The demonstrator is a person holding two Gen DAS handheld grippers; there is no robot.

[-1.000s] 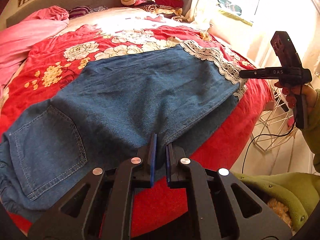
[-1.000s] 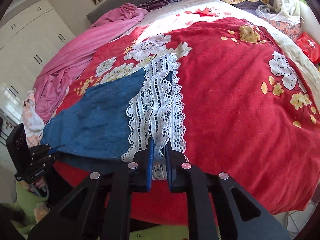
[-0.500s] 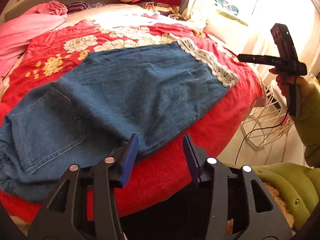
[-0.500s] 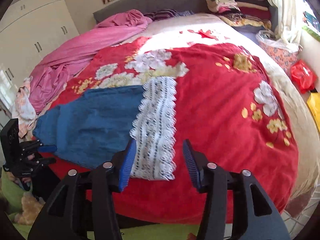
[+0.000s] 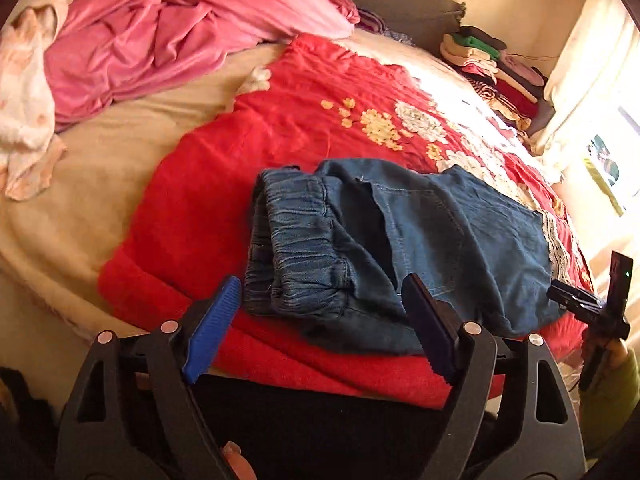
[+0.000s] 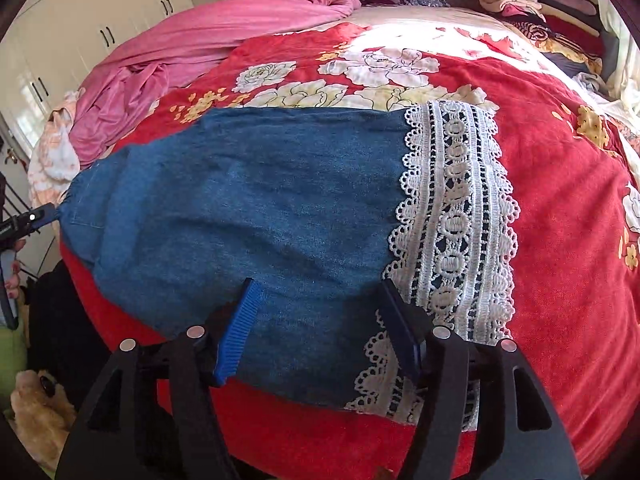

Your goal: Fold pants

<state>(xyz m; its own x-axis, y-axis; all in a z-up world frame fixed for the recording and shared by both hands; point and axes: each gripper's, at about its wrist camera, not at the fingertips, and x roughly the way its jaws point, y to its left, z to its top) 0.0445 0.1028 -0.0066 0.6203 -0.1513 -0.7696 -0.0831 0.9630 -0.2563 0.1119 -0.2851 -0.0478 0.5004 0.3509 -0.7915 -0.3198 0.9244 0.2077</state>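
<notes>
Having just opened both tongs, left [image 5: 320, 328] and right [image 6: 320, 320], I hold nothing; the pants [image 6: 248, 216] lie halved lengthwise on the bed [image 6: 560, 220], ready for a crosswise fold.

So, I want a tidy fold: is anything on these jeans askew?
Yes: the elastic waistband is bunched and rumpled at the bed's near edge. The lace-trimmed hem end lies flat.
</notes>
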